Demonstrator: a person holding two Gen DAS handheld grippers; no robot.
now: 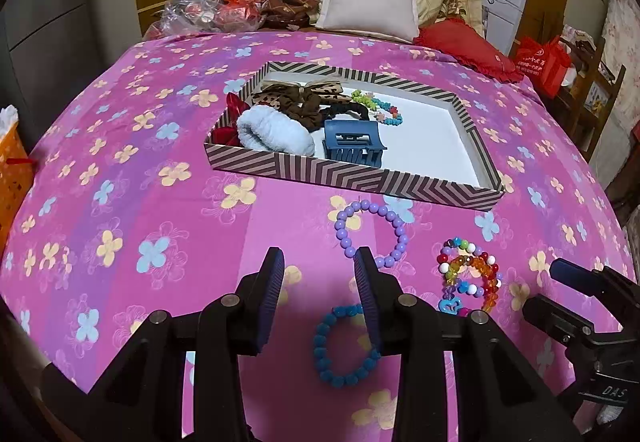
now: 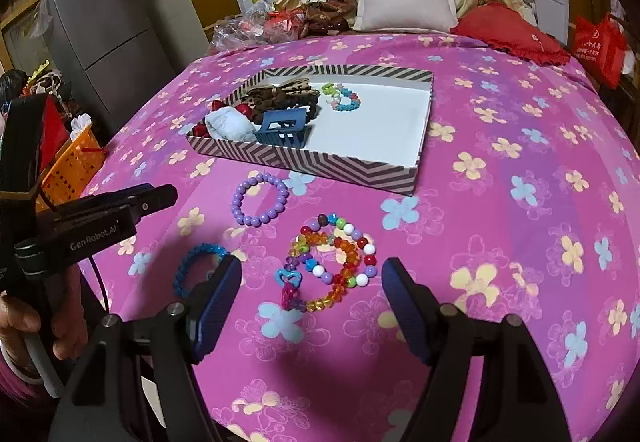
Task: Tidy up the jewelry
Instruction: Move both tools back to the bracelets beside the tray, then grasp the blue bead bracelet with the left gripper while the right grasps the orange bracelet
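Both claws gape empty over a pink flowered bedsheet (image 2: 520, 102); pillows (image 1: 370, 4) behind.

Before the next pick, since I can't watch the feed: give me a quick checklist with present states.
1. Left gripper open, nothing held: ok.
2. Right gripper open, nothing held: ok.
3. Free space in striped tray: ok, its right part is bare.
4. Purple bracelet lying apart from the others: ok.
5. Multicolour bracelets separate: not ok, they overlap.
6. Blue bracelet fully in view: not ok, a finger partly hides it.
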